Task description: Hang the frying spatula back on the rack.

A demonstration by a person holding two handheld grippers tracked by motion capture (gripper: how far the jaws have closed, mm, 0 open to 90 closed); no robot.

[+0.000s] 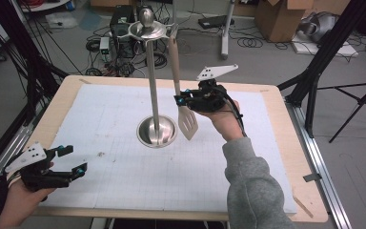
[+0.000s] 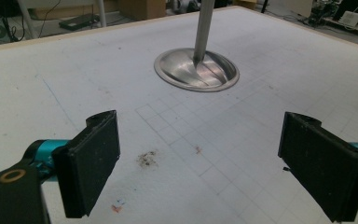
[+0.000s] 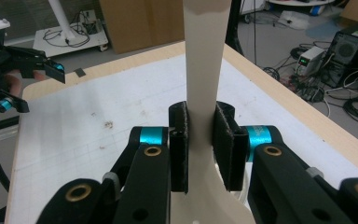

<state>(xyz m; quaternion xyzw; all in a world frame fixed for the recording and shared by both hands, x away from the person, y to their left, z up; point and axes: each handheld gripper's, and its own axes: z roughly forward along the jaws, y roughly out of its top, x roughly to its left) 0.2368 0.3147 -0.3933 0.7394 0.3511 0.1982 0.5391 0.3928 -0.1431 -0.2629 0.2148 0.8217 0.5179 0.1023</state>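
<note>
A cream slotted spatula point(image 1: 187, 120) hangs from a hook on the top ring of a steel utensil stand point(image 1: 152, 71), whose round base point(image 1: 157, 131) rests mid-table. My right gripper point(image 1: 185, 99) is shut on the spatula's handle just above its blade; in the right gripper view the handle point(image 3: 204, 60) rises between the two pads point(image 3: 179, 144). My left gripper point(image 1: 71, 161) is held open above the table's near-left corner, its pads point(image 2: 91, 161) wide apart with nothing between them. The stand base point(image 2: 196, 70) lies ahead of it.
A white gridded mat point(image 1: 124, 162) covers the wooden table point(image 1: 290, 157), with a small dark stain point(image 2: 147, 158) near the left gripper. Black tripod legs point(image 1: 343, 105) stand to the right; cables and boxes lie on the floor beyond.
</note>
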